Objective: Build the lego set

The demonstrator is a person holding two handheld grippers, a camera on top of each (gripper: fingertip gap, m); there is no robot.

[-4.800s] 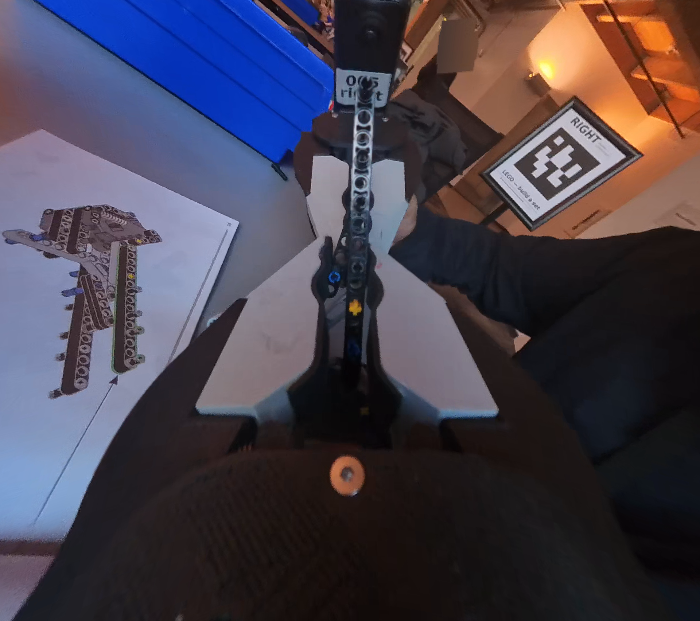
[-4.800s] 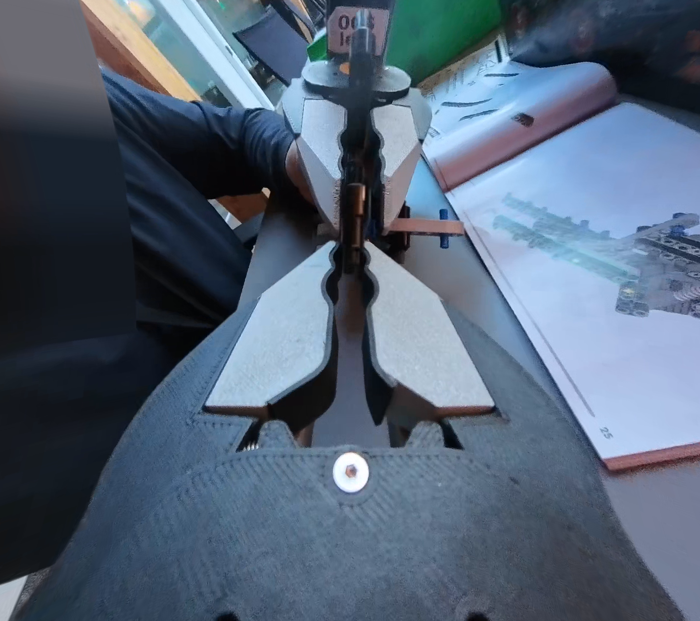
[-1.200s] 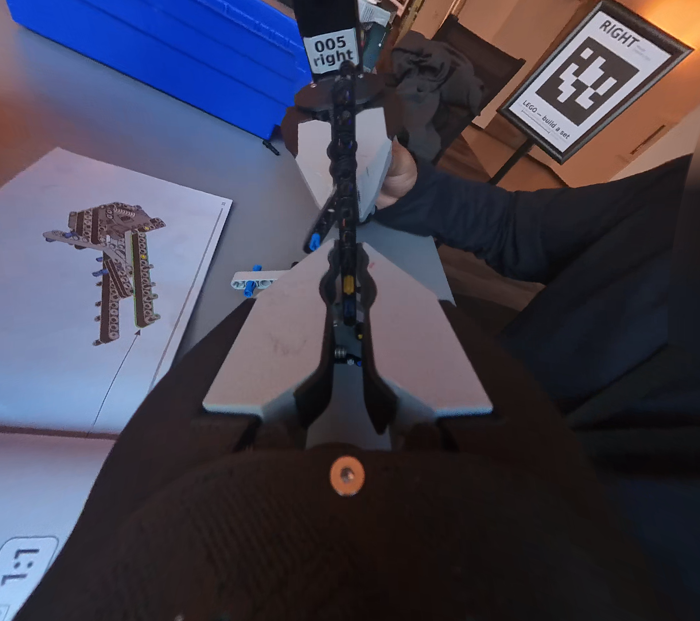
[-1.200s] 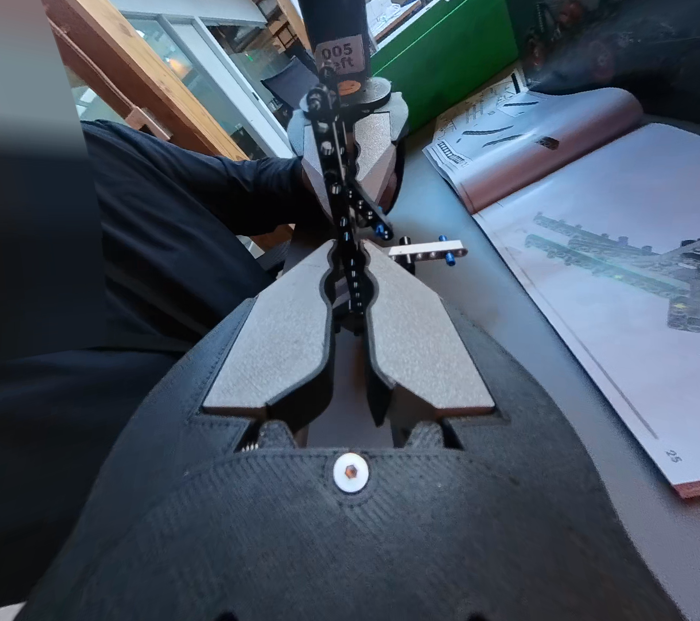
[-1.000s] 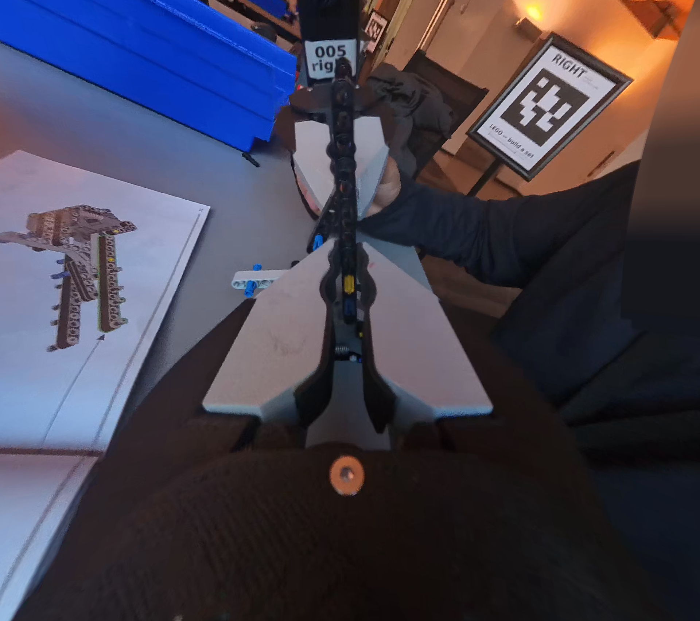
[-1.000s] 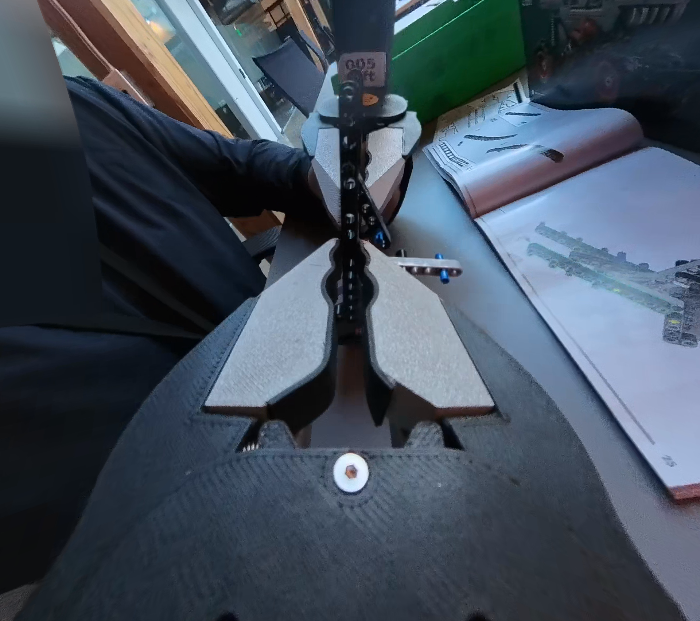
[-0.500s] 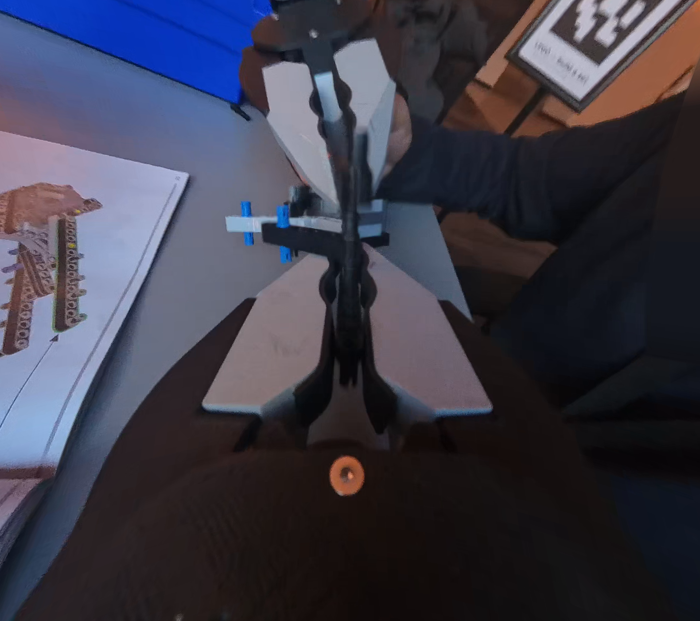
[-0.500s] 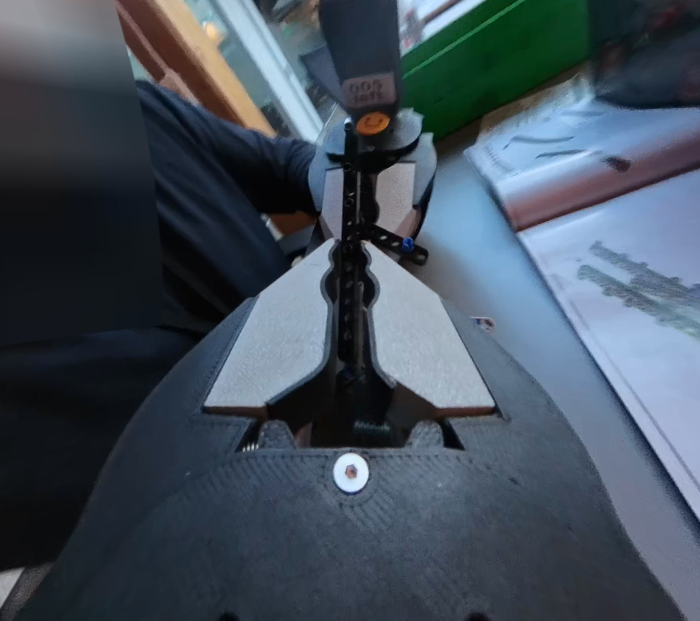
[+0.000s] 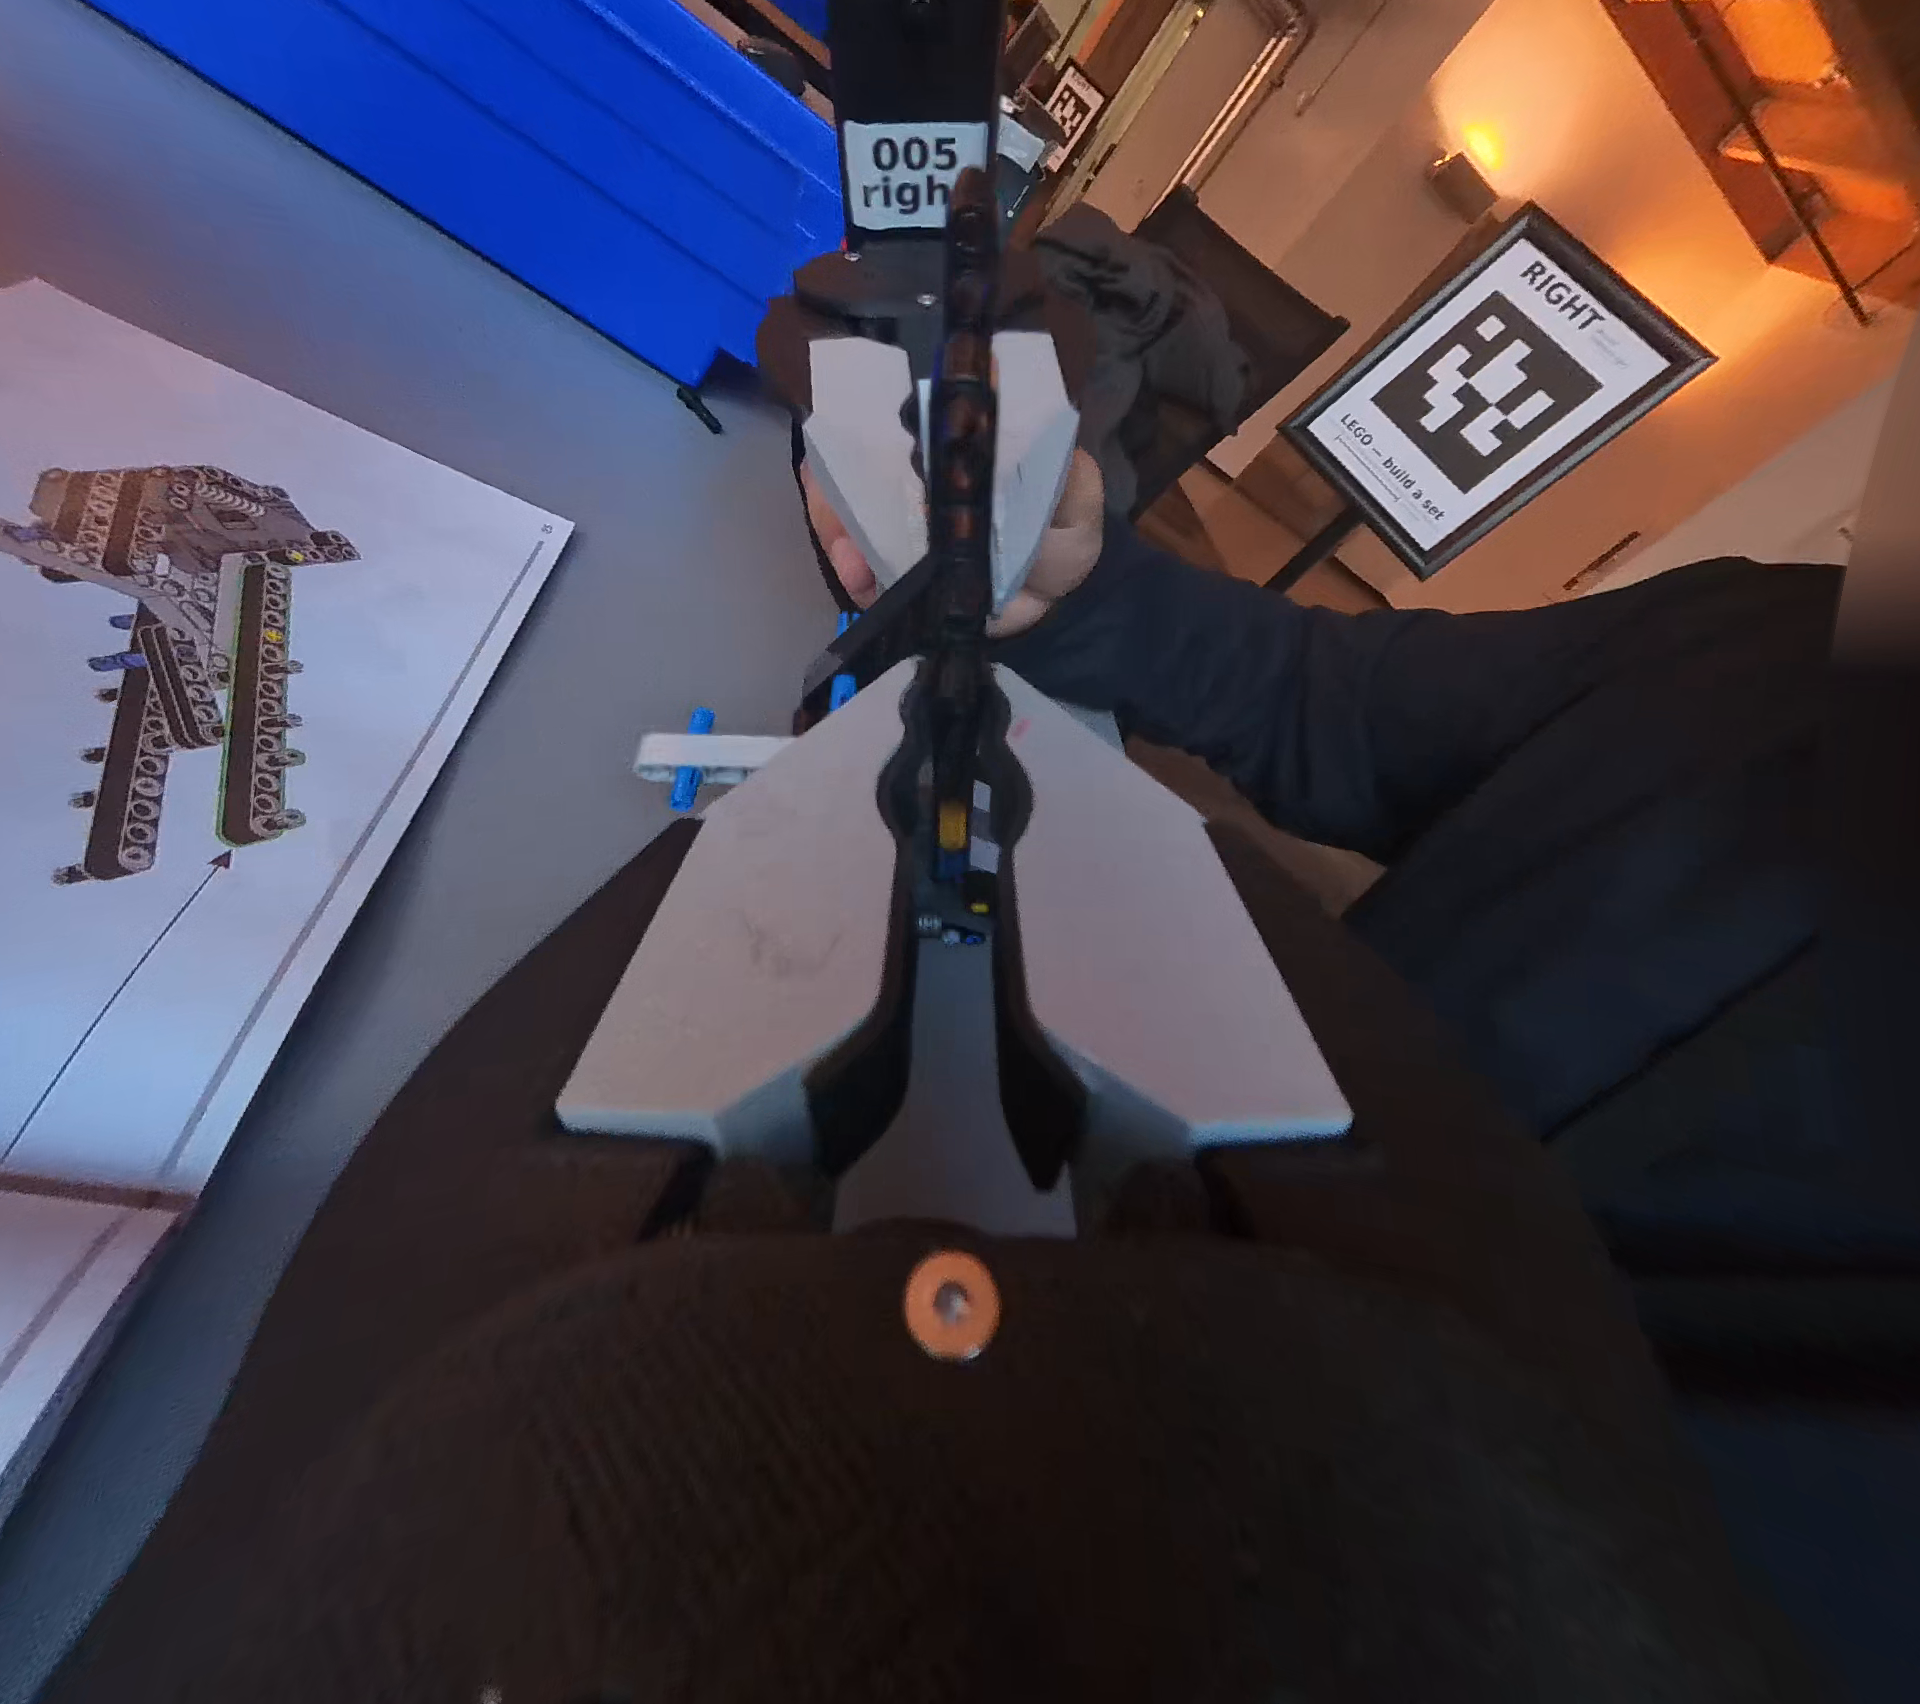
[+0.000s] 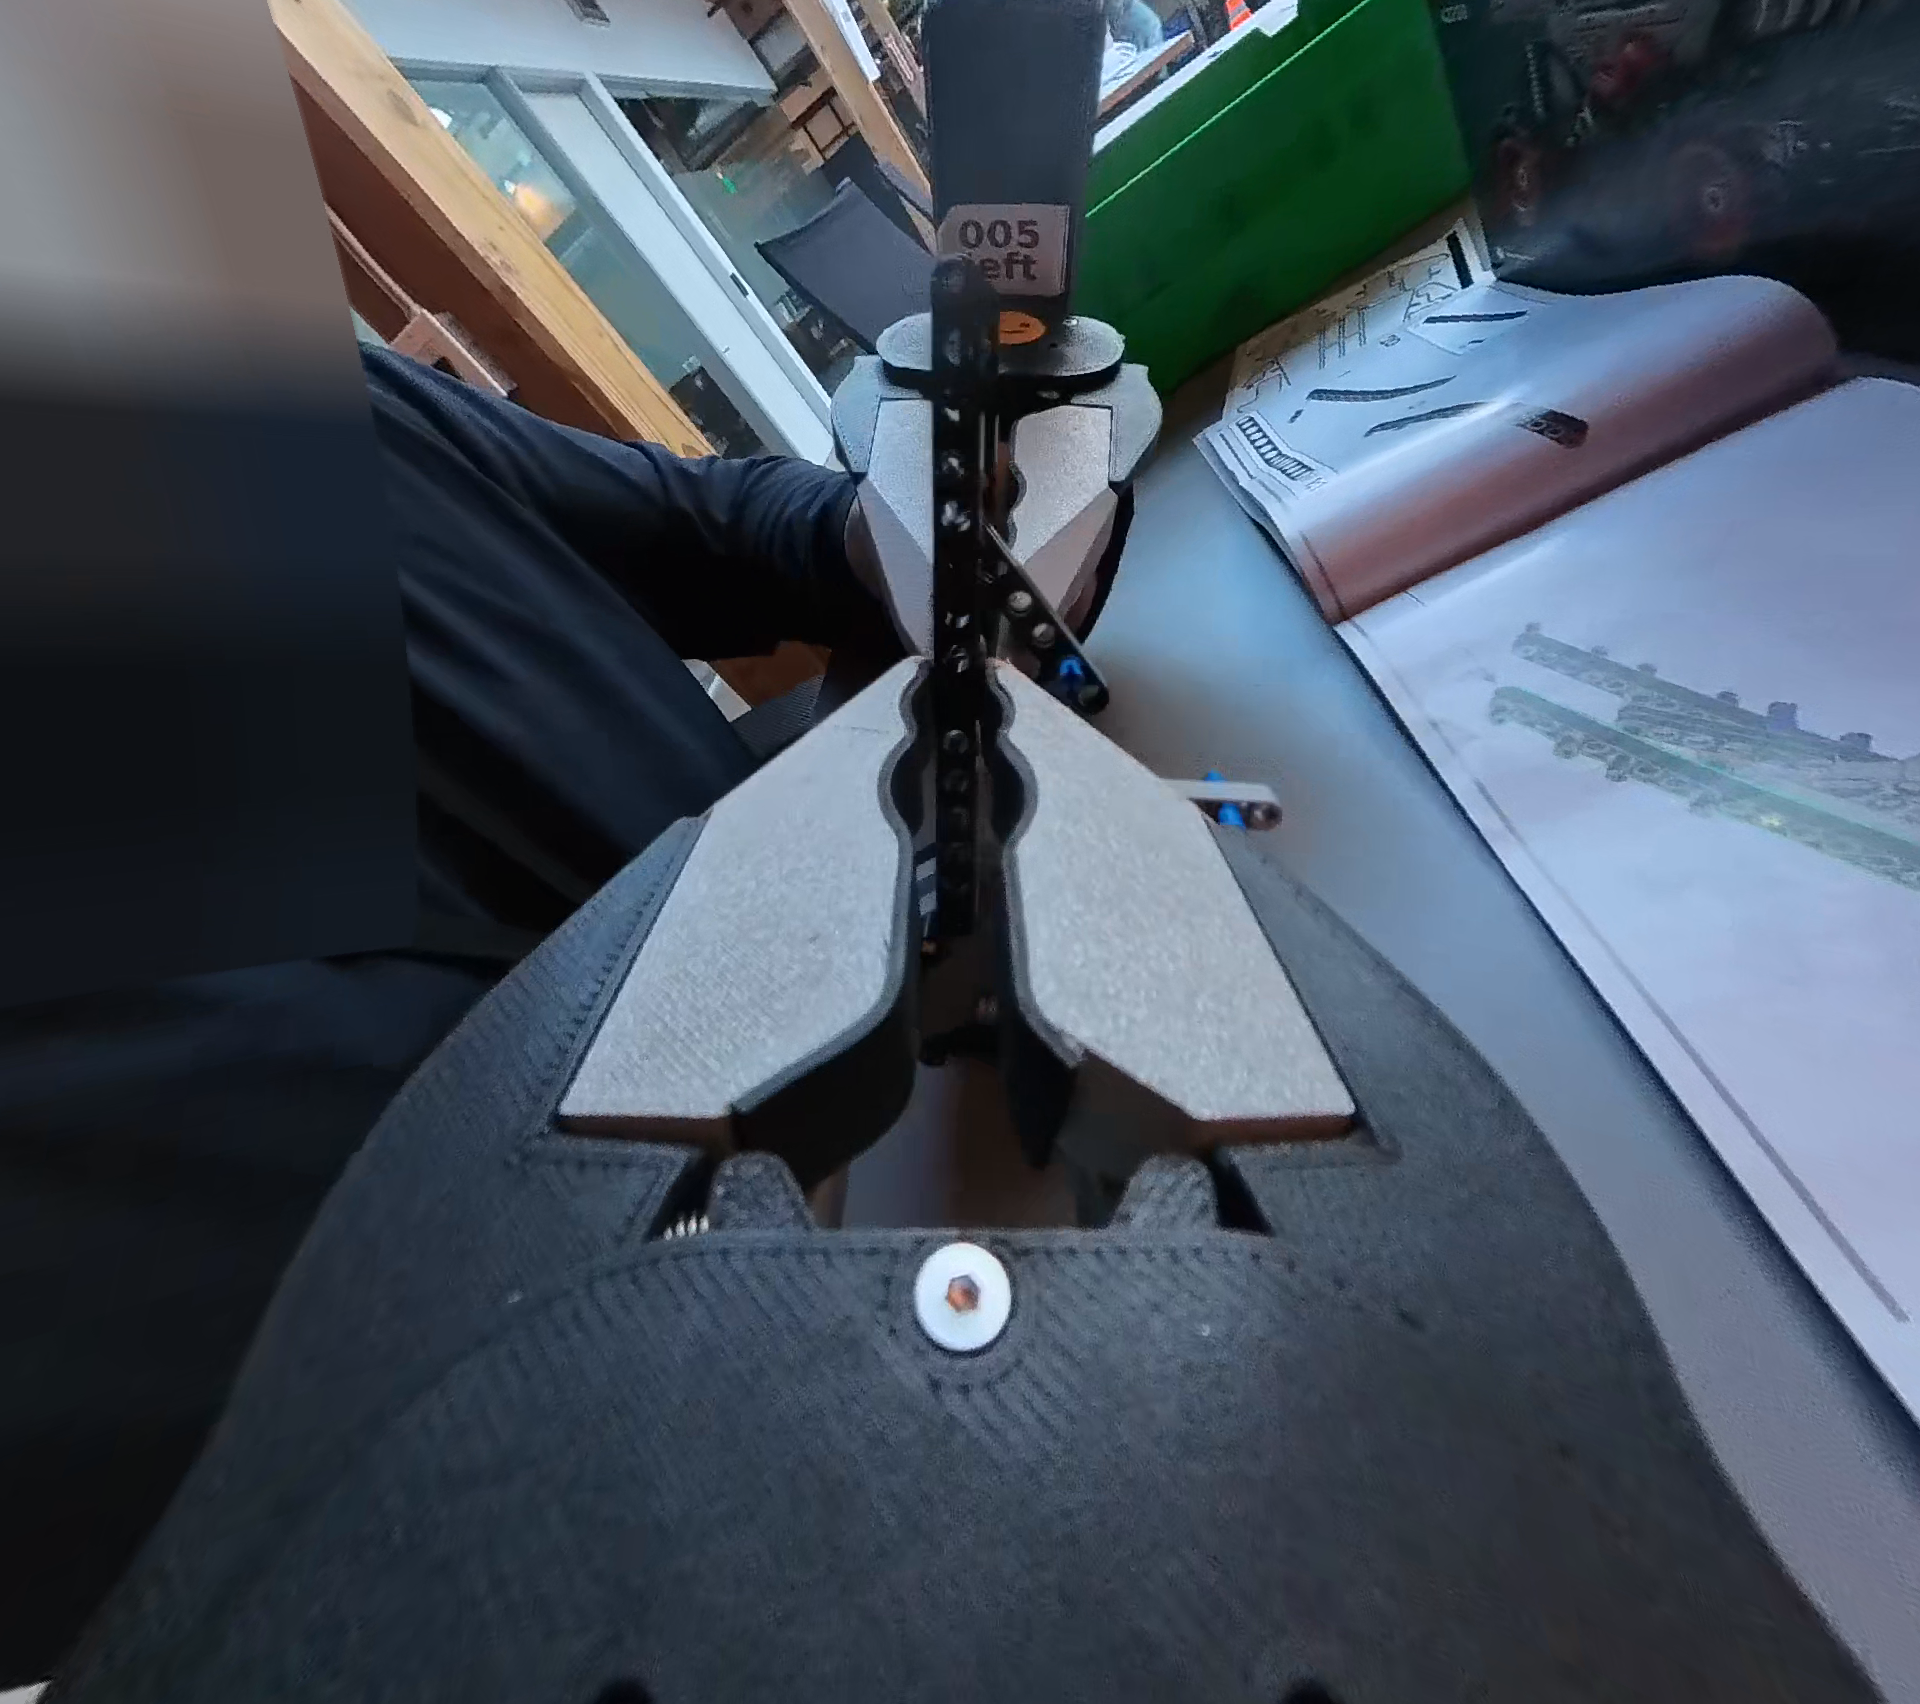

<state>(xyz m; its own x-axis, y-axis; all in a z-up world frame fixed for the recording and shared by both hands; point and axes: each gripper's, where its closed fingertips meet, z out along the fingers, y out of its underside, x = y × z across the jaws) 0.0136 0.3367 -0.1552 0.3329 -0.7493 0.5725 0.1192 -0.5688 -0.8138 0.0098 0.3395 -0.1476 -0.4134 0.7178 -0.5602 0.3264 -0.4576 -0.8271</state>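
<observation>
2 hand-held grippers, left hand-held gripper [image 9: 951,781] and right hand-held gripper [image 10: 956,781], both clamped on black lego beam assembly [image 10: 958,615], held above counter [image 9: 312,283]. Risk, judged: opposing pull flexes beam, pins pop; loose grey beam [image 9: 707,750] on counter gets knocked.

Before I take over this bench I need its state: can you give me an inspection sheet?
Surface: grey table, mostly bare.
Job's things: long black holed beam assembly, held at both ends; small white beam with blue pins lying on the table; open instruction booklet.
Clutter: blue plastic bin, green bin, dark set box.
Grippers: left gripper and right gripper both shut on the assembly.
Cables: nothing seen.
Surroundings: framed marker sign, wooden beams.
</observation>
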